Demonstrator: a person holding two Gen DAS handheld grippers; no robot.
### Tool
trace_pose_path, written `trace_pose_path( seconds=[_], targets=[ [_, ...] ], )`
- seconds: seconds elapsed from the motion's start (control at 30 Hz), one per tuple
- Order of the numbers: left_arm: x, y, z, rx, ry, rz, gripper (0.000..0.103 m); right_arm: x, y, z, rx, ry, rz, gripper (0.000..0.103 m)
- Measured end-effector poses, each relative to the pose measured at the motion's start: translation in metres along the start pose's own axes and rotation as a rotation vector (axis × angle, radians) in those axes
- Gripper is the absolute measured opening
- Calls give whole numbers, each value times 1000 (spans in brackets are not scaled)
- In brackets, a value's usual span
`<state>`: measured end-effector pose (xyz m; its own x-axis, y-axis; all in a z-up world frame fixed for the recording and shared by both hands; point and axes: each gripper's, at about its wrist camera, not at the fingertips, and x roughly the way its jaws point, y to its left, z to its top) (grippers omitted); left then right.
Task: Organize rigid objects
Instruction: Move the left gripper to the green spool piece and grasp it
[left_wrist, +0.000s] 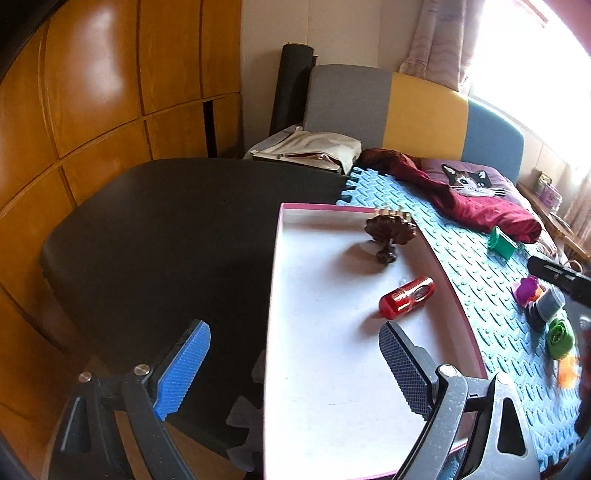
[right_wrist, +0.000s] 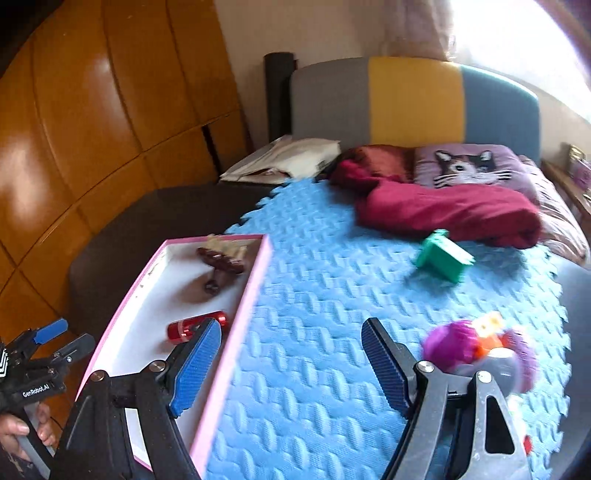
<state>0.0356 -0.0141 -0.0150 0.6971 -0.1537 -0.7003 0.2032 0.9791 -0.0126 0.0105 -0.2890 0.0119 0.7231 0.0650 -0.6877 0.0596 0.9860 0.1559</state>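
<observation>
A white box with a pink rim (left_wrist: 295, 387) (right_wrist: 255, 288) lies on the blue foam mat (right_wrist: 314, 314). In it are a dark brown carved ornament (left_wrist: 389, 230) (right_wrist: 221, 260) and a red cylinder (left_wrist: 406, 297) (right_wrist: 195, 326). My left gripper (left_wrist: 295, 365) stands open over the box's near left edge, empty; it also shows small as the left gripper (right_wrist: 55, 338) at the far left of the right wrist view. My right gripper (right_wrist: 291, 362) hangs open above the mat beside the box, nothing between its fingers. A green block (left_wrist: 500, 242) (right_wrist: 443, 258) and a pile of purple, grey, orange and green toys (left_wrist: 543, 310) (right_wrist: 476, 350) lie on the mat.
A dark red cloth (right_wrist: 443, 210) and a cat-print pillow (right_wrist: 469, 166) lie at the mat's far end. A black mat (left_wrist: 166, 240) lies left of the box, a cream bag (left_wrist: 314, 151) behind it. Wooden cabinets (left_wrist: 92, 110) stand on the left. A hand (right_wrist: 22, 432) holds the left gripper.
</observation>
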Motion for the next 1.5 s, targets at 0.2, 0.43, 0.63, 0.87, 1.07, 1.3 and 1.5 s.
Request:
trace_pose_path(
  seconds=[0.2,0.43,0.63,0.87,1.07,1.3,1.5],
  targets=[
    [-4,-17,5,42,-11,-21,95,-30,-43,4,49,-65,-76,80],
    [-2,-43,13,93,-15,-50,95,-47,-110,-6,178,-118,-175,80],
    [3,-76,28,142,-13,-118,95,-50,-170,-23,429,-128,-194,80],
    [21,-125,39,209,33,-183,95,-54,-186,-28,527,-132,-183,80],
    [34,-166,53,278,31,-216,101,-57,-190,-31,568,-137,-177,80],
    [66,-225,77,358,63,-280,103,-69,-194,-31,592,-184,-178,80],
    [97,-272,92,412,68,-312,103,-71,-199,-32,626,-182,-177,80]
  ],
)
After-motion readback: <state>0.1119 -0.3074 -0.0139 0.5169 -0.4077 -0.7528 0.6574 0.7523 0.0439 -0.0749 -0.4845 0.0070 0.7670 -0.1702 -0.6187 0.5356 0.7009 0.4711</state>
